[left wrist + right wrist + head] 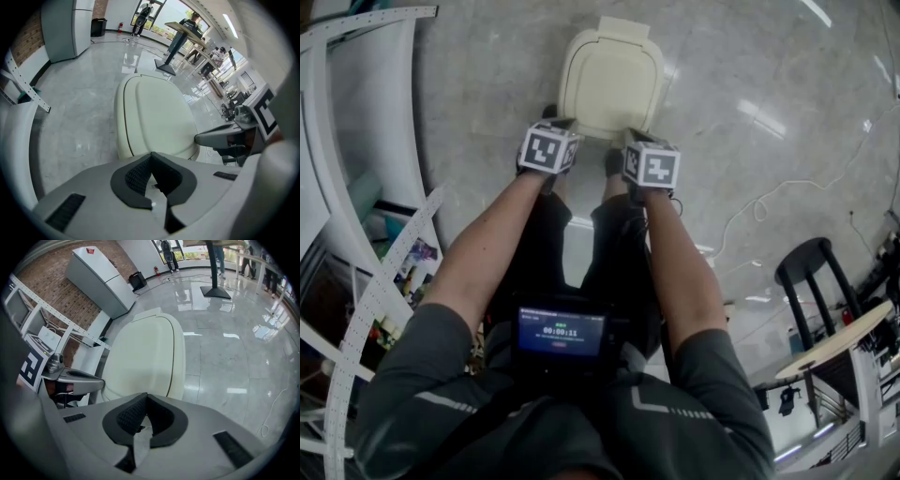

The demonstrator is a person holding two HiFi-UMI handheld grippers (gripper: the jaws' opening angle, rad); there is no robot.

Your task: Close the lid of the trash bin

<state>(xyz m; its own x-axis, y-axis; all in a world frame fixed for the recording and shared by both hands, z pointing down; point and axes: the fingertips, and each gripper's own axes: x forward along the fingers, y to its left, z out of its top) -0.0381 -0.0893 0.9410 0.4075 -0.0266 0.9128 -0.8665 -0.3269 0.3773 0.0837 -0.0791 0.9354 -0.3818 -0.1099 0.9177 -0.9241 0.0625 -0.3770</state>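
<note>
The cream trash bin stands on the grey floor in front of me, and its lid lies flat on top. My left gripper hangs just above the bin's near left edge. The right gripper hangs above the near right edge. In the left gripper view the dark jaws of that gripper meet at their tips with nothing between them. The right gripper looks the same in its own view, shut and empty, with the lid just beyond it. Neither gripper visibly touches the lid.
A white perforated shelving rack with boxes stands at my left. A black stool and a round table top are at the right, with a white cable on the floor. A grey cabinet stands against the brick wall; people stand far off.
</note>
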